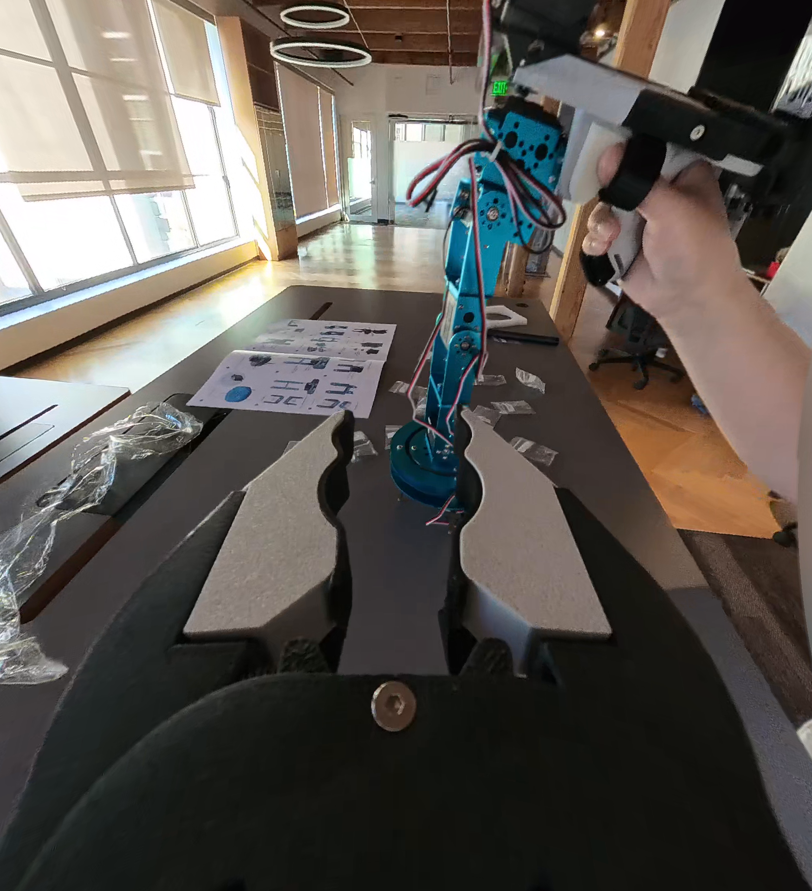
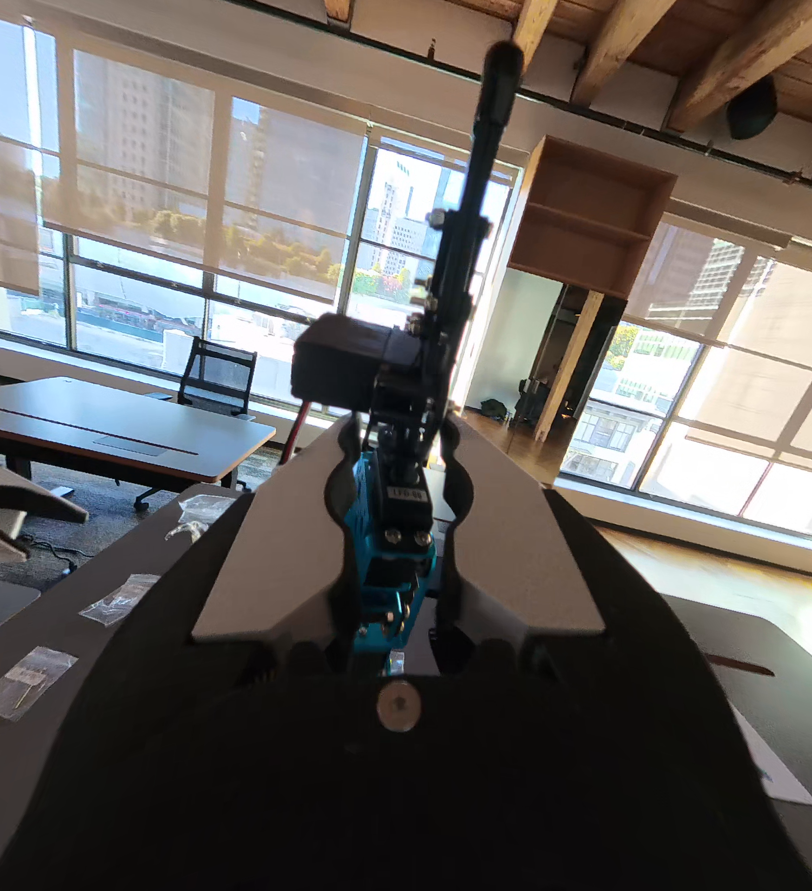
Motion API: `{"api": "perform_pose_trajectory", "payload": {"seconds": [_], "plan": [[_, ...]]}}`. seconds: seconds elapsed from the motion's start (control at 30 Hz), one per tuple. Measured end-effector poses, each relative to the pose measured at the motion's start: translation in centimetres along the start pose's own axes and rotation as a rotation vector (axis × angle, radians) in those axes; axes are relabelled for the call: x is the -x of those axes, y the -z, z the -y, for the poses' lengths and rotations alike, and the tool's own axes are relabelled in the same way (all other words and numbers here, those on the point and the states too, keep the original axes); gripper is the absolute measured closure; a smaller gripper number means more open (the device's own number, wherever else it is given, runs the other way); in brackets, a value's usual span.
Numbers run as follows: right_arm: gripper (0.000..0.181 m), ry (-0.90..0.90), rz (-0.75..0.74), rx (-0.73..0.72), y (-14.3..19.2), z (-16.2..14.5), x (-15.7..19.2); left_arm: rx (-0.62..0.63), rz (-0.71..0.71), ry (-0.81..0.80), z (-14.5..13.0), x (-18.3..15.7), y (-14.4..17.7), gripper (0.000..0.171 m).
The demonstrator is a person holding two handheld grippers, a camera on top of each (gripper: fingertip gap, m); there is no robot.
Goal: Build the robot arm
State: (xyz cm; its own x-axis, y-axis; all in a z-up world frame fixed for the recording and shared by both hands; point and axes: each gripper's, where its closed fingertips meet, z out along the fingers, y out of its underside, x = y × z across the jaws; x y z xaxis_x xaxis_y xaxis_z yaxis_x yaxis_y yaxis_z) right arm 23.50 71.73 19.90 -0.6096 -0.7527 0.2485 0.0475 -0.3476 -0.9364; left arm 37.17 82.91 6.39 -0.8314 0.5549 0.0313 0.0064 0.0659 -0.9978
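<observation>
Upright on a dark table (image 1: 249, 482), a blue robot arm kit (image 1: 461, 308) is clamped near its top by the right gripper (image 2: 401, 434); the left gripper (image 1: 404, 424) stands parted beside its base.

Sunlit office: shaded windows (image 1: 80, 159), wooden floor (image 1: 230, 289), dark desks (image 2: 105, 429).

a green lit sign (image 1: 499, 87) hangs near the far ceiling. 2 printed instruction sheets (image 1: 305, 369) lie on the dark table (image 1: 259, 463), their print too small to read. a small white label (image 2: 408, 496) with a short code sits on the black servo (image 2: 406, 501) of the blue robot arm (image 2: 375, 554), which is clamped in the right gripper (image 2: 401, 424).
</observation>
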Motion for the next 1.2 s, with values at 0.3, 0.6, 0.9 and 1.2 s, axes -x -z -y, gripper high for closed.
{"api": "perform_pose_trajectory", "payload": {"seconds": [0.3, 0.6, 0.9, 1.2], "plan": [[0.157, -0.006, 0.006, 0.072, -0.7, -1.3, -0.1, -0.025, 0.015, -0.056, 0.6, 0.8, 0.4, 0.135], [0.158, 0.073, -0.080, 0.050, -0.4, -0.8, -0.2, 0.024, -0.018, -0.104, 0.7, -0.4, -1.1, 0.136], [0.161, 0.019, -0.056, 0.000, -0.2, -0.7, -0.4, 0.033, -0.026, -0.071, 0.0, -0.2, -0.6, 0.136], [0.153, -0.027, -0.023, 0.002, -0.4, -0.6, 0.1, 0.034, -0.025, -0.031, 0.3, -1.0, 0.4, 0.137]]}}
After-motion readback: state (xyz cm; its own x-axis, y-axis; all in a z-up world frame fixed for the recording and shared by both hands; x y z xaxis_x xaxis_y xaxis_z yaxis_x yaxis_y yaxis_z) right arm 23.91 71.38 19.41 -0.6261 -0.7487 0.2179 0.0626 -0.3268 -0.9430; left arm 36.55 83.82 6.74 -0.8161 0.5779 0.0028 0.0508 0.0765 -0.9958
